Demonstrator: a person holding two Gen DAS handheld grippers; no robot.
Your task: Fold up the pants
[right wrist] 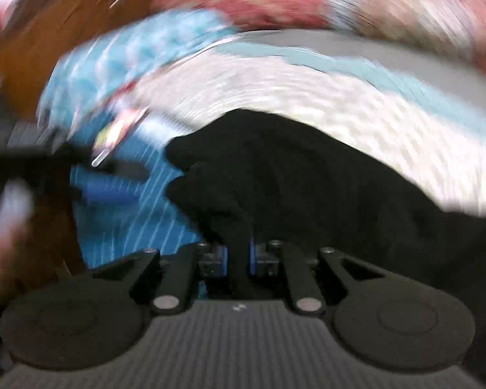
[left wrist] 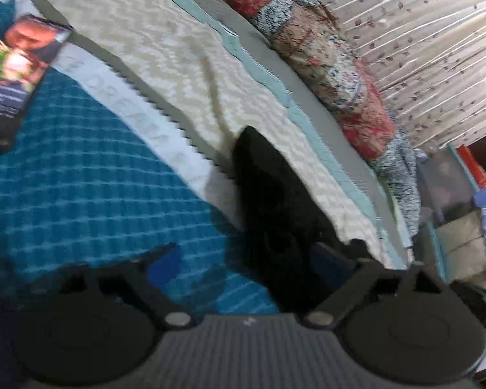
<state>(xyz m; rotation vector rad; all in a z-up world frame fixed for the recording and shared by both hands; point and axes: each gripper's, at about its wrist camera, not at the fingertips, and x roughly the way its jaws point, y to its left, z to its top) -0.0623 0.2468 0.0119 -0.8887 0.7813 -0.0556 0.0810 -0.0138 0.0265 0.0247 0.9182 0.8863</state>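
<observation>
The black pants (left wrist: 275, 207) lie on the bed across a blue checked blanket and a cream textured blanket. In the left wrist view my left gripper (left wrist: 246, 259) is open, its blue-padded fingers spread wide, with the pants fabric lying between them nearer the right finger. In the right wrist view, which is motion-blurred, my right gripper (right wrist: 238, 253) is shut on a fold of the black pants (right wrist: 307, 178), which bunch up and spread to the right. The left gripper (right wrist: 113, 181) shows at the left of that view.
A blue checked blanket (left wrist: 81, 194) and a cream blanket (left wrist: 178, 64) cover the bed. A printed dark packet (left wrist: 19, 74) lies at the left. Patterned red and blue bedding (left wrist: 340, 74) is piled along the far edge, before a curtain (left wrist: 421, 48).
</observation>
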